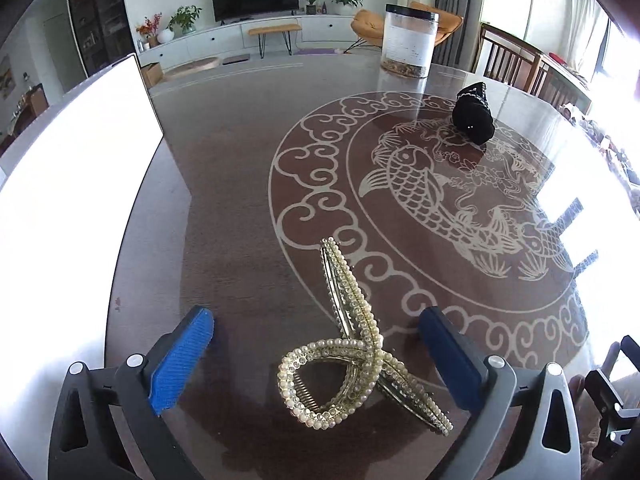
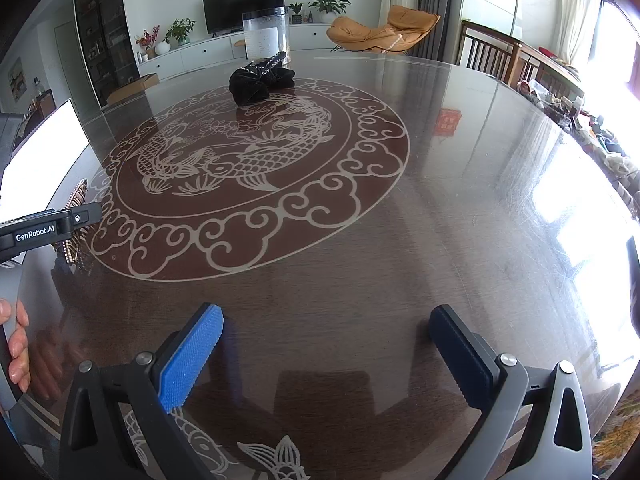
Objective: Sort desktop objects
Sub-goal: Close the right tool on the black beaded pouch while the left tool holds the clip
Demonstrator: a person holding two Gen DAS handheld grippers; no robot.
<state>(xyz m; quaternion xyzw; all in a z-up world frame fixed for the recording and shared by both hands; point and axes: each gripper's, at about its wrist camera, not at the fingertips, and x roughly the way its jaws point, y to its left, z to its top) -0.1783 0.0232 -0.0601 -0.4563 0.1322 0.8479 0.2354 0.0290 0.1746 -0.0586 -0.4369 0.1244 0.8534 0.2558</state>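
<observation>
Left wrist view: left gripper (image 1: pixel 316 354) jaws spread wide, blue pads clear of the pearl hair clip (image 1: pixel 352 356), which lies on the glass-topped table (image 1: pixel 240 200) between them, touching neither pad. White sheet (image 1: pixel 68 200) lies at the table's left edge. Black scrunchie (image 1: pixel 474 114) sits far off on the carp medallion; clear jar (image 1: pixel 409 42) with black lid stands beyond it. Right wrist view: right gripper (image 2: pixel 326 354) jaws also wide apart, nothing between them, only bare table (image 2: pixel 460 200). Black scrunchie (image 2: pixel 260 82) rests at the medallion's far rim, jar (image 2: pixel 266 36) behind it. Left gripper body at left edge partly hides the hair clip (image 2: pixel 76 216); fingers of a hand (image 2: pixel 16 354) show at lower left.
</observation>
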